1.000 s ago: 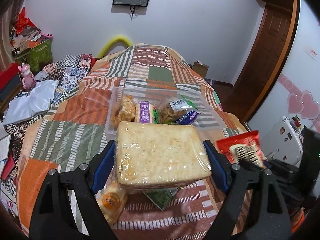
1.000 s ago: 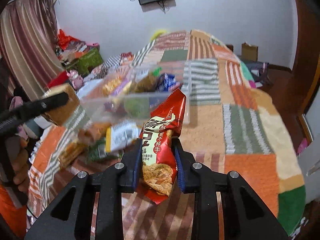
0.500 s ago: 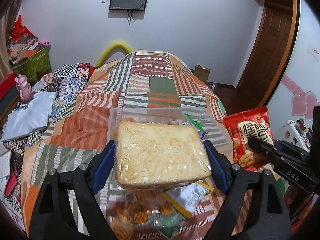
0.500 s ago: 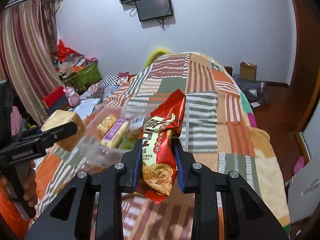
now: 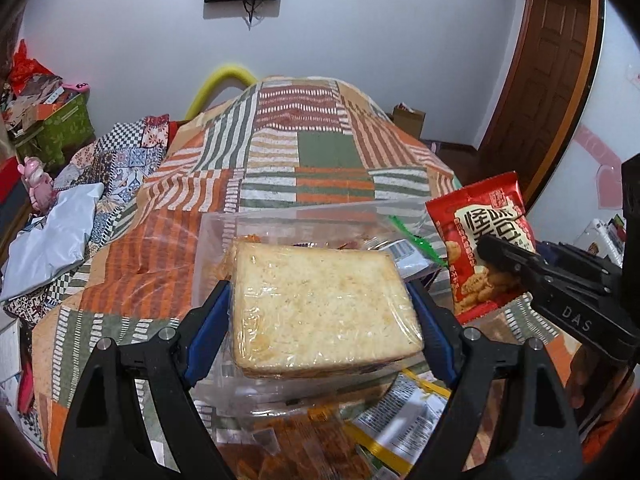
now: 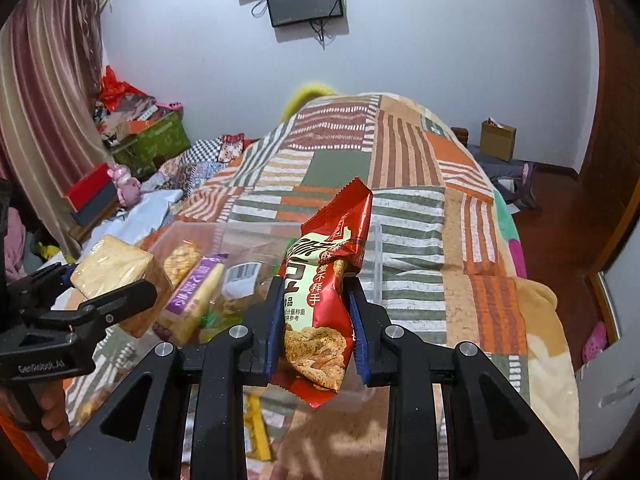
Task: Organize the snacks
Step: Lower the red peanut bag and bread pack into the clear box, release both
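Snacks are being gathered into a clear plastic bin [image 5: 224, 248] sitting mid-bed on the patchwork quilt [image 5: 320, 152], toward its near edge. Left claw [image 5: 320, 312] is spread wide and clamped on a plastic-wrapped bread block [image 5: 320, 304], held just above the bin's near wall. Right claw [image 6: 316, 320] is pinched nearly closed on a red snack packet [image 6: 324, 304] (upright, slightly crumpled), hanging over the bin's right side. Other packets already lie inside; a few [image 5: 396, 412] lie loose on the quilt in front. Best, I think, to lower the bread flat first, then slot the packet beside it.
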Tool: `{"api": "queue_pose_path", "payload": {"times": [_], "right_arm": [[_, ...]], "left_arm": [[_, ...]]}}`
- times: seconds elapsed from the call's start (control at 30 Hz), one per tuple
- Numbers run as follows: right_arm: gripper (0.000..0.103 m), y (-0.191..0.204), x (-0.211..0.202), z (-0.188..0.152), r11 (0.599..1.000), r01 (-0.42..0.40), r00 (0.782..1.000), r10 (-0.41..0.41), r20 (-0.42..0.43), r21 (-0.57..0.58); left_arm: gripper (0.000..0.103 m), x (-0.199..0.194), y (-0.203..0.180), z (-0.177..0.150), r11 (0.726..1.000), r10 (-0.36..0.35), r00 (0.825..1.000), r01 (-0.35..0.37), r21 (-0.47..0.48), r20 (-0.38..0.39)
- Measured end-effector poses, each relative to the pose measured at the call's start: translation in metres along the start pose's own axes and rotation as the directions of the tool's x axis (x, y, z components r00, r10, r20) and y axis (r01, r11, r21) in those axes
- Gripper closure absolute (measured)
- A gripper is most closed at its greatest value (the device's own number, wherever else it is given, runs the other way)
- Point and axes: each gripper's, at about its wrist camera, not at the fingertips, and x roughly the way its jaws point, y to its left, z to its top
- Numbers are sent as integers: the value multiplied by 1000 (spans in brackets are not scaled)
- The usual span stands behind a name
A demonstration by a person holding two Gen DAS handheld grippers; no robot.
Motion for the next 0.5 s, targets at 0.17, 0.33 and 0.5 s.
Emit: {"api": "queue_pose_path", "payload": {"times": [0.17,0.33,0.5], "right_arm": [[76,-2,14,-3,1000,13,999,-13,-32,8],[76,1,28,-11,1000,-3,997,3,-79,-7],[76,9,34,-16,999,-9,994,4,-110,-42]], "left_arm": [[19,17,0,-1,1000,3,999,-3,7,-33],[19,29,-4,-3,999,19,999,-17,29,-47],[19,39,-7,-3,999,32,997,-29,38,-67]]}}
